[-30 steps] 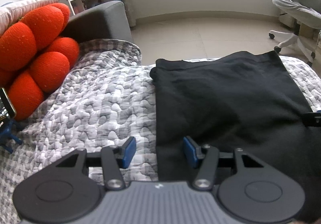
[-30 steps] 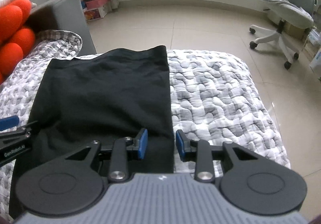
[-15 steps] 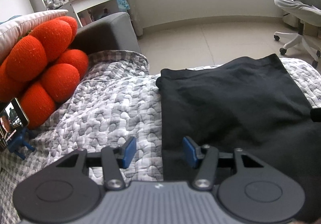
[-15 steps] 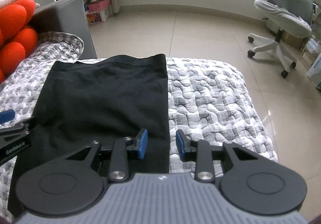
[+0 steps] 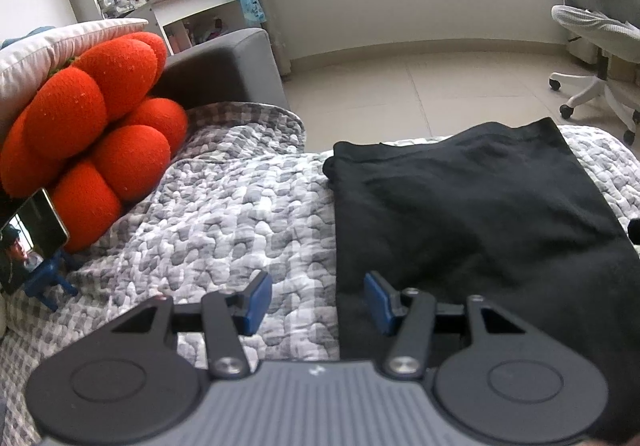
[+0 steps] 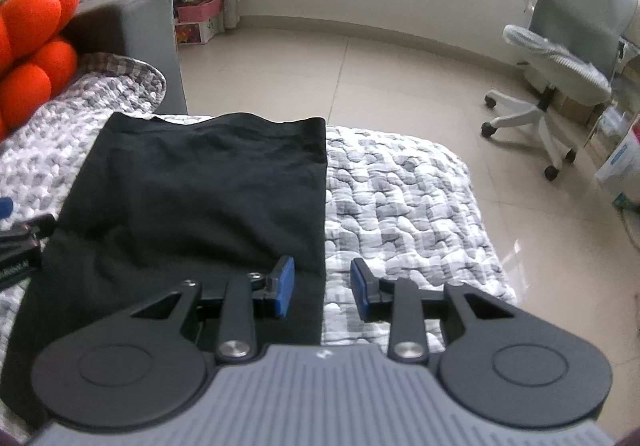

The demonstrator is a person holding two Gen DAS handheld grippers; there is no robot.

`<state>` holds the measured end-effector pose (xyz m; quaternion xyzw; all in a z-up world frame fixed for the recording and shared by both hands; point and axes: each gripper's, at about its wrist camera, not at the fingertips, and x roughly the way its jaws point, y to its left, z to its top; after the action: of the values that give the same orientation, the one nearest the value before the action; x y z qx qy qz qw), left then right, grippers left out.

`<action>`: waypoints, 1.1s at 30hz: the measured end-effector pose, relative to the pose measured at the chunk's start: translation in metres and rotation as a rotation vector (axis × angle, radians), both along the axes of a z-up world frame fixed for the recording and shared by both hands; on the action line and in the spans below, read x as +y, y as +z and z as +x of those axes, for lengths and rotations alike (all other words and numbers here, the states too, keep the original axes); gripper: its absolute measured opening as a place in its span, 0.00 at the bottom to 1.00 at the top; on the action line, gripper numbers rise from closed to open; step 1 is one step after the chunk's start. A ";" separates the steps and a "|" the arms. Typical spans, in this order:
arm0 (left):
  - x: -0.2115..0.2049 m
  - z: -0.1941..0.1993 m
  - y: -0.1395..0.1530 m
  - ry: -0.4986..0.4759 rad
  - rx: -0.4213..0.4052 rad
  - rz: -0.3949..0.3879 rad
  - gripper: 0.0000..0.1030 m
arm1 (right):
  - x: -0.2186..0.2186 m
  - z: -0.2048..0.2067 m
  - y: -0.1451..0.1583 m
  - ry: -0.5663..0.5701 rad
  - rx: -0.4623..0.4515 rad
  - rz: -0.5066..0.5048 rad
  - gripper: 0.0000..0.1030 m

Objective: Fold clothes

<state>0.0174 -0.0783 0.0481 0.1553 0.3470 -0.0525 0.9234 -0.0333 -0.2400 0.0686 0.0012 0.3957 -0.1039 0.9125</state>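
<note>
A black garment (image 5: 472, 214) lies flat as a long folded rectangle on a grey-and-white quilt (image 5: 240, 214). My left gripper (image 5: 318, 302) hovers open over the garment's left edge near its close end, one blue pad above the quilt and the other above the cloth. My right gripper (image 6: 322, 294) is open astride the right edge of the black garment (image 6: 208, 198), left pad over cloth, right pad over the quilt (image 6: 400, 198). Neither gripper holds anything. In the right wrist view the left gripper's black body (image 6: 24, 242) shows at the left border.
An orange knotted cushion (image 5: 88, 126) and a phone on a blue stand (image 5: 32, 242) sit at the left on the sofa. A grey sofa arm (image 5: 224, 66) rises behind. An office chair (image 6: 560, 58) stands on the tiled floor beyond the quilt's far edge.
Both grippers have drawn back and risen a little from the garment, so more of the room and floor shows. Their jaws stay open and the cloth has not moved.
</note>
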 end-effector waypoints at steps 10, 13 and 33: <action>0.002 -0.009 0.004 -0.016 0.006 -0.048 0.52 | 0.018 -0.010 0.000 0.044 0.001 -0.061 0.33; 0.005 -0.012 0.006 -0.017 -0.003 -0.048 0.52 | 0.026 -0.013 0.001 0.060 -0.002 -0.086 0.33; 0.021 -0.052 0.017 -0.081 -0.012 -0.139 0.52 | 0.058 -0.044 0.008 0.123 -0.036 -0.051 0.36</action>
<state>-0.0344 -0.0575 0.0655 0.1051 0.3305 -0.1130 0.9311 -0.0774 -0.1818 0.0762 -0.0446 0.3756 -0.0578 0.9239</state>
